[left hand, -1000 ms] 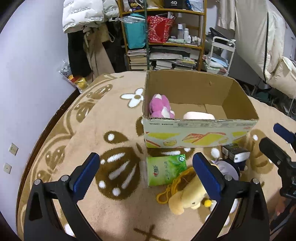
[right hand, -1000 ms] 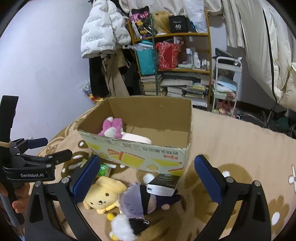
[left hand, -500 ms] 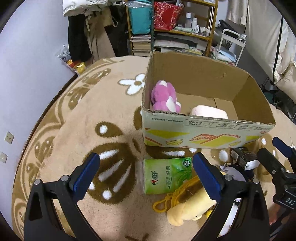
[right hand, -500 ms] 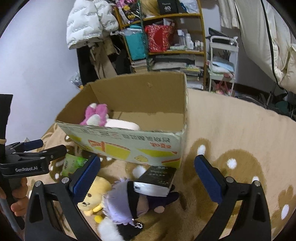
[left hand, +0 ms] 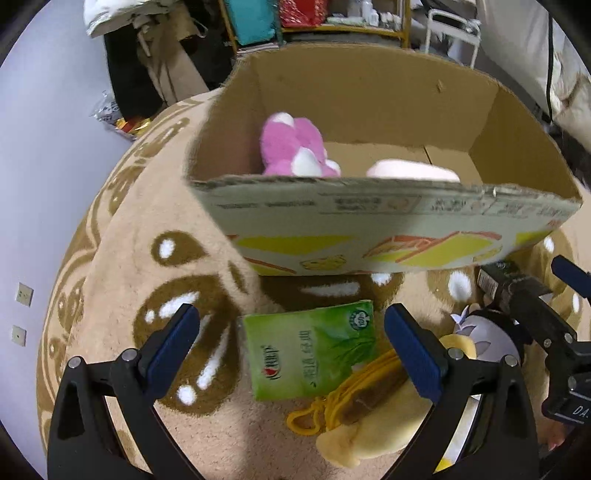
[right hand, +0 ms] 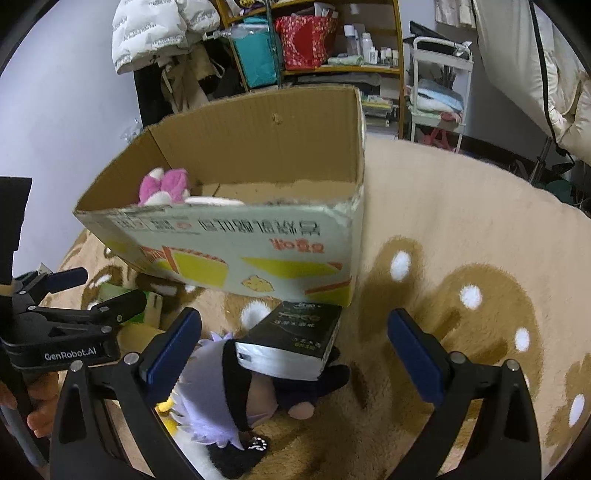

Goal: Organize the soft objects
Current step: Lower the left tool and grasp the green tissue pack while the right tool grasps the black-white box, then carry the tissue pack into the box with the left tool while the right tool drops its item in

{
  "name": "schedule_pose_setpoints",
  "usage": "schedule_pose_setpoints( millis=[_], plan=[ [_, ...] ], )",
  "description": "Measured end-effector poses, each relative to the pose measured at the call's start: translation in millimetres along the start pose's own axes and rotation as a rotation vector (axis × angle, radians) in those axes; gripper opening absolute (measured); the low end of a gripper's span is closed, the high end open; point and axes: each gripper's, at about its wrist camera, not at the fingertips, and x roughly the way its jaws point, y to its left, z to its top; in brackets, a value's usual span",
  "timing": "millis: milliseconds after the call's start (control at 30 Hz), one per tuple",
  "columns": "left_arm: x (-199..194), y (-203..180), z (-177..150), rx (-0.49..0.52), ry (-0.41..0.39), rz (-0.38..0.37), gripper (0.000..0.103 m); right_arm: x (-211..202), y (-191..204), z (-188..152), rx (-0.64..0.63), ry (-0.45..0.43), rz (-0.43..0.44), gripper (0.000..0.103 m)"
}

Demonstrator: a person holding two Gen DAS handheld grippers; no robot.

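Note:
An open cardboard box point(left hand: 388, 229) point(right hand: 236, 251) stands on the rug with a pink plush point(left hand: 291, 147) point(right hand: 164, 186) and a pale soft item point(left hand: 412, 171) inside. A green tissue pack point(left hand: 314, 350) lies in front of it, directly between the fingers of my open left gripper point(left hand: 291, 347). A yellow plush point(left hand: 373, 428) with a yellow cord lies beside the pack. My right gripper point(right hand: 291, 350) is open over a black packet point(right hand: 291, 343) resting on a doll with pale purple hair point(right hand: 229, 395). The other gripper shows at each view's edge.
A patterned beige and brown rug point(right hand: 461, 229) covers the floor. Behind the box stand cluttered shelves point(right hand: 314, 48), hanging coats point(right hand: 155, 33) and a white cart point(right hand: 439, 85). A hand point(right hand: 37, 402) holds the left gripper's handle.
Both grippers have moved down and forward toward the items in front of the box. The tissue pack now sits between the left fingers; the black packet between the right ones.

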Motion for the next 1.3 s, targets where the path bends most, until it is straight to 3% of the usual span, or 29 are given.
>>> schedule_pose_setpoints(
  millis=[233,467,600,667,800,867,1033,1300],
  plan=[
    [13,-1,2,-0.025,0.023,-0.020,0.099,13,-6,-2,0.013,0.050,-0.017,0.098],
    [26,10,0,-0.109,0.103,-0.128,0.077,20,-11,-2,0.024,0.091,-0.012,0.087],
    [28,14,-1,-0.133,0.110,-0.137,0.075,22,-10,-1,0.028,0.103,-0.004,0.083],
    [27,13,-2,-0.128,0.106,-0.135,0.074,23,-10,-1,0.029,0.109,0.001,0.076],
    [17,16,-3,-0.139,0.063,-0.095,0.074,22,-8,-1,0.040,0.119,0.033,0.061],
    [11,23,-4,-0.162,0.029,-0.060,0.074,21,-5,0,0.034,0.118,0.036,0.060],
    [-3,29,-6,-0.199,-0.013,-0.068,0.074,15,0,-2,0.026,0.098,0.042,0.060],
    [-40,41,-14,-0.209,-0.134,-0.061,0.074,-18,3,0,0.011,-0.004,0.058,0.054]
  ],
)
